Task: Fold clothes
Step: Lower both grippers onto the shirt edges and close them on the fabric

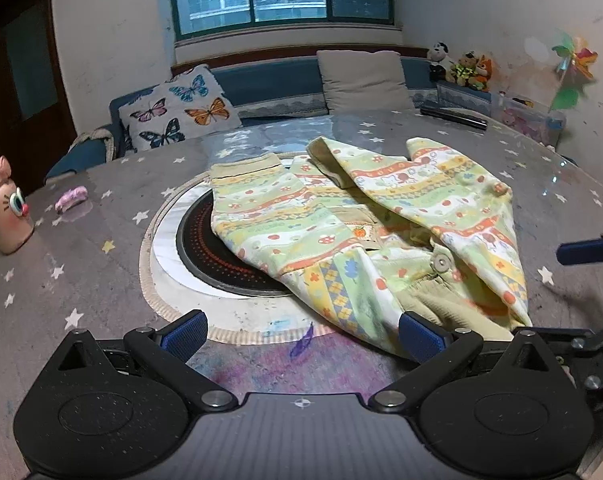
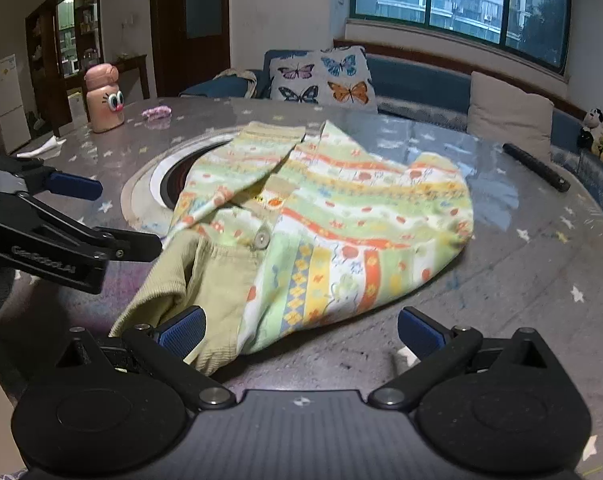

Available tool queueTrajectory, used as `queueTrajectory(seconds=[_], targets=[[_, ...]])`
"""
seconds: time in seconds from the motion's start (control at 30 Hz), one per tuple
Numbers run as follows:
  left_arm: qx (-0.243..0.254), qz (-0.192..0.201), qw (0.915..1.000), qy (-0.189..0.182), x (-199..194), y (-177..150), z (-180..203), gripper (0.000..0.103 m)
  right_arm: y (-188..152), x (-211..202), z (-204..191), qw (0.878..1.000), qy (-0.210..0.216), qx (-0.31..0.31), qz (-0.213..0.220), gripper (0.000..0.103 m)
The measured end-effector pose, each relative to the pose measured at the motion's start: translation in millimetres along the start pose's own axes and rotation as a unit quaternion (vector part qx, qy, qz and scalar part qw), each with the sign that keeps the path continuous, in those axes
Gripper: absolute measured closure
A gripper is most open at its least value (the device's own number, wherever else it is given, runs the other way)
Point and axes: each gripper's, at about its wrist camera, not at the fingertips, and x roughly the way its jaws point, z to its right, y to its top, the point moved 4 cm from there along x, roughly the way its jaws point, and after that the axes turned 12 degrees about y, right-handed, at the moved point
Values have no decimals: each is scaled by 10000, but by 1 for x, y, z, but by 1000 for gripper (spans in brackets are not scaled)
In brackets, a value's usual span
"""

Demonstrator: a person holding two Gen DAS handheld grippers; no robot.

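A child's patterned garment [image 1: 365, 224] in green, yellow and orange with an olive ribbed hem lies crumpled on the round table, partly over the black hotplate. In the right wrist view the garment [image 2: 325, 224] spreads across the middle, hem toward me. My left gripper [image 1: 303, 334] is open just in front of the garment's near edge, its right finger beside the cloth. My right gripper [image 2: 301, 330] is open too, its left finger [image 2: 181, 330] over the olive hem. The left gripper [image 2: 73, 216] shows at the left of the right wrist view, open and holding nothing.
The grey star-print table [image 1: 81, 264] has a round black hotplate [image 1: 205, 248] set in it. A pink cartoon bottle [image 1: 5, 204] and a small pink item [image 1: 71, 198] stand at the left. A black remote [image 2: 537, 168] lies far right. A sofa with cushions [image 1: 181, 110] is behind.
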Motion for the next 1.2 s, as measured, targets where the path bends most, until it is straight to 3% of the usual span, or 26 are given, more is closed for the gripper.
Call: queueTrajectory(seconds=[0.3, 0.57, 0.93, 1.2], targets=[[8, -62, 10000, 14, -7, -9, 3, 0, -13, -9, 3, 9991, -105, 400, 102, 0], [-16, -54, 10000, 75, -10, -6, 3, 0, -10, -14, 4, 9990, -148, 387, 166, 0], [-140, 50, 9997, 173, 5, 25, -6, 1, 20, -2, 20, 9985, -147, 459, 243, 1], [-52, 18, 9999, 160, 40, 53, -2, 10, 62, 31, 46, 9984, -244, 481, 192, 11]])
